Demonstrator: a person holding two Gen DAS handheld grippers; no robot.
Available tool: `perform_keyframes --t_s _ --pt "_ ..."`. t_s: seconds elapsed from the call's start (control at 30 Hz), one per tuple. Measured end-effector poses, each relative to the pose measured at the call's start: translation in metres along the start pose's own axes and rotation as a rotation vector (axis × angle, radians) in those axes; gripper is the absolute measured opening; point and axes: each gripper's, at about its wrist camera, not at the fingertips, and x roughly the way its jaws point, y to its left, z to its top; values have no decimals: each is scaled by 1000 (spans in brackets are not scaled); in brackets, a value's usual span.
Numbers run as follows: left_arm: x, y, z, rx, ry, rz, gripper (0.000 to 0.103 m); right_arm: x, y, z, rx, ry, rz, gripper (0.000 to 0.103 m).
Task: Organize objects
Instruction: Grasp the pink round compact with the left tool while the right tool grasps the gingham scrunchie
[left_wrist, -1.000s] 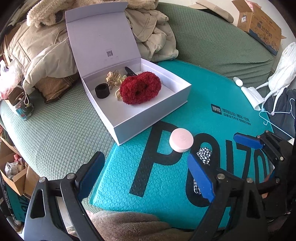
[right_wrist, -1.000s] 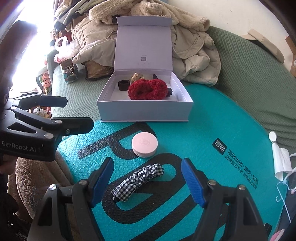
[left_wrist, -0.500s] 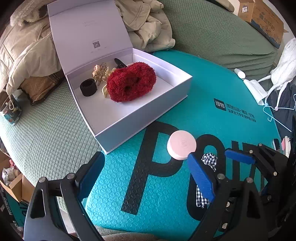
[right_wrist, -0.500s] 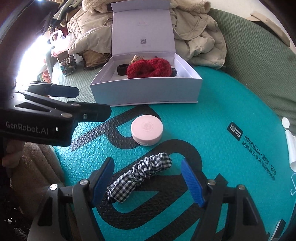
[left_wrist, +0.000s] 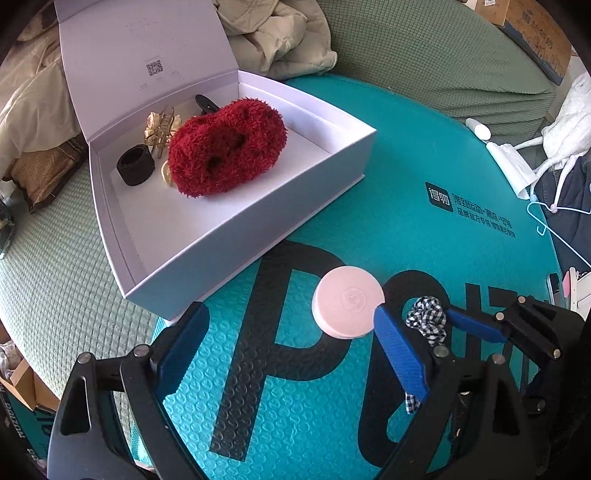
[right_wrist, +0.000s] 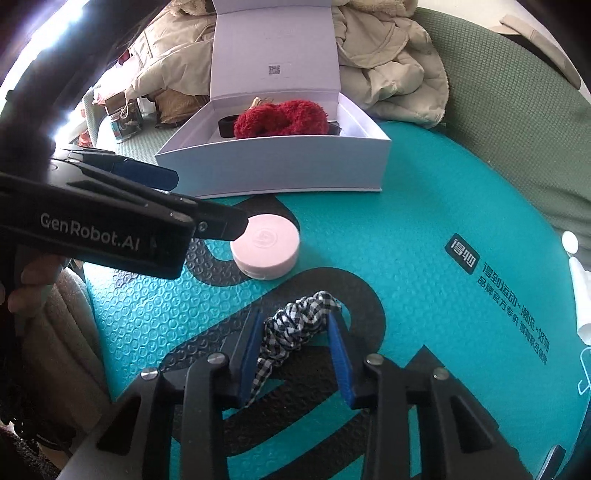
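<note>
A black-and-white checked scrunchie (right_wrist: 295, 325) lies on the teal mat, and my right gripper (right_wrist: 295, 332) has its two blue fingers closed in on either side of it. The scrunchie also shows in the left wrist view (left_wrist: 424, 317). A round pink case (right_wrist: 266, 243) (left_wrist: 347, 306) lies just beyond it. My left gripper (left_wrist: 291, 332) is open and empty, its right finger next to the pink case. An open white box (left_wrist: 236, 229) (right_wrist: 280, 162) holds a red fuzzy scrunchie (left_wrist: 225, 147), a black band (left_wrist: 135, 170) and a gold hair claw (left_wrist: 162, 127).
The teal bubble mailer (right_wrist: 424, 229) lies on a green bedspread (left_wrist: 55, 266). Beige coats (right_wrist: 388, 62) are piled behind the box. A white tube (left_wrist: 478, 129) and a hanger (left_wrist: 554, 229) lie at the right. Cardboard boxes (left_wrist: 532, 37) stand far back.
My right gripper has moved forward over the checked scrunchie and narrowed its fingers around it. My left gripper has moved forward, closer to the box and the pink case.
</note>
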Motion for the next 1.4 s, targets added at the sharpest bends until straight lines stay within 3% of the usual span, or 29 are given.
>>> perform_keyframes --t_s 0.4,0.5,0.73,0.97,1.4 --pt "33 -30 3 91 34 15 90 0 -22 -3 -32 -13 -76 36" --pt "42 -40 1 136 53 48 89 0 -25 -3 -38 -18 -82 36" --pt "48 -52 1 182 44 79 81 -1 -29 -4 -32 -23 -89 36" --pt "47 -57 2 188 28 11 49 -2 -35 -6 -11 -22 -93 36" --pt "35 -81 -19 255 50 -107 49 -20 -57 -28 34 4 -144 36"
